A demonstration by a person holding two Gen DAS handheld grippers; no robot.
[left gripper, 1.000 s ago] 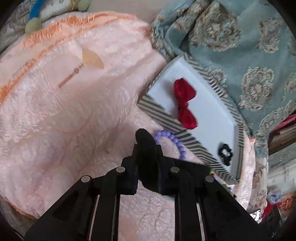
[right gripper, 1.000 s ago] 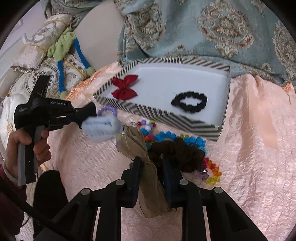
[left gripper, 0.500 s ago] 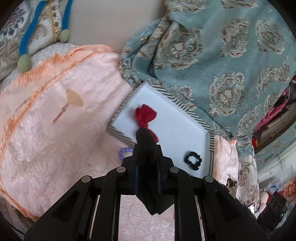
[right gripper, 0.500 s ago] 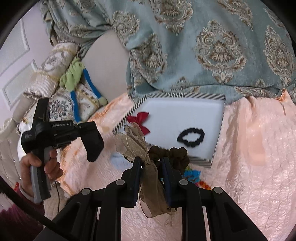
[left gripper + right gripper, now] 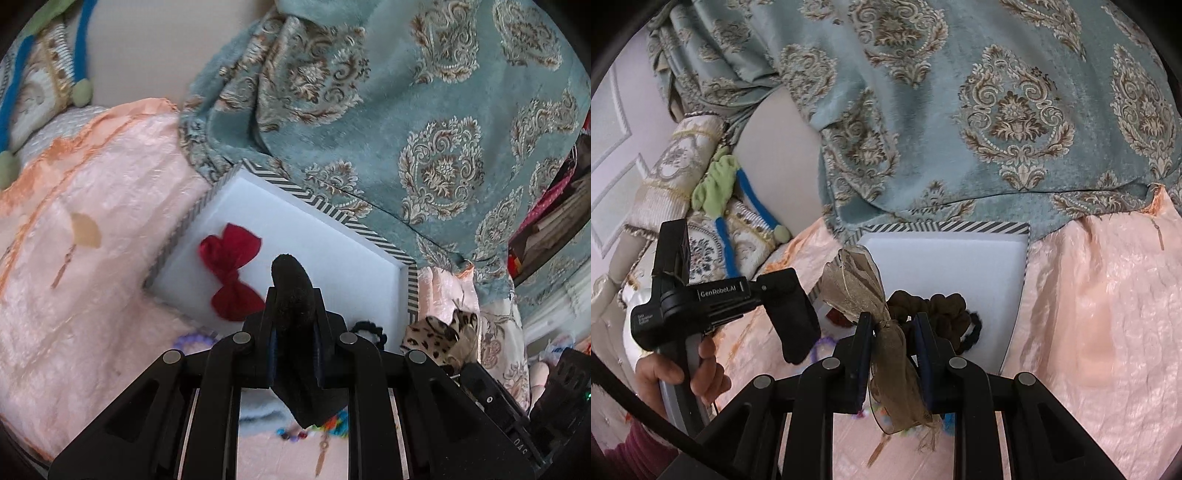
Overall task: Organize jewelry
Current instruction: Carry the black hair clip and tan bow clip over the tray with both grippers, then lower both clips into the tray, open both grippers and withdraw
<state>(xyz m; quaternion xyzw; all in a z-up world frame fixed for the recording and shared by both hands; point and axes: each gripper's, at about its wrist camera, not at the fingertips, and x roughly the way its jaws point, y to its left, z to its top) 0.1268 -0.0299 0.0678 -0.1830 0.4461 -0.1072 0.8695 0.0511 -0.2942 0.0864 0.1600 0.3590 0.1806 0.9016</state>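
Since 1 s ago both grippers have risen off the bedspread: tray now sits lower and smaller in both views, and the blue fuzzy piece that was by the left gripper is now down under it, bottom centre of the left wrist view.

Left gripper (image 5: 293,314): jaws nearly pressed together, pinching a black fabric piece (image 5: 291,280) that sticks up past the tips, centre of frame. Behind it, the striped-rim tray (image 5: 325,201) w/ white floor runs from centre-left to centre-right. Red bow (image 5: 231,269) lies inside near its left corner. Black scrunchie (image 5: 369,328) shows just right of the jaws, partly hidden. Purple bead bracelet (image 5: 192,338) on the peach bedspread (image 5: 92,295), lower left of the jaws. Colourful beads (image 5: 328,424) at bottom centre, blurred.

Right gripper (image 5: 892,339): jaws narrow, pinching a sheer olive-brown ribbon bow (image 5: 864,284), w/ a dark brown scrunchie (image 5: 934,306) attached, bunched just right of the bow between the tips. Tray in upper centre of that view, behind the bow. Left of frame: person's hand (image 5: 683,373) grips the other gripper's handle, black piece dangling from it. Teal patterned blanket (image 5: 997,110) fills the top.
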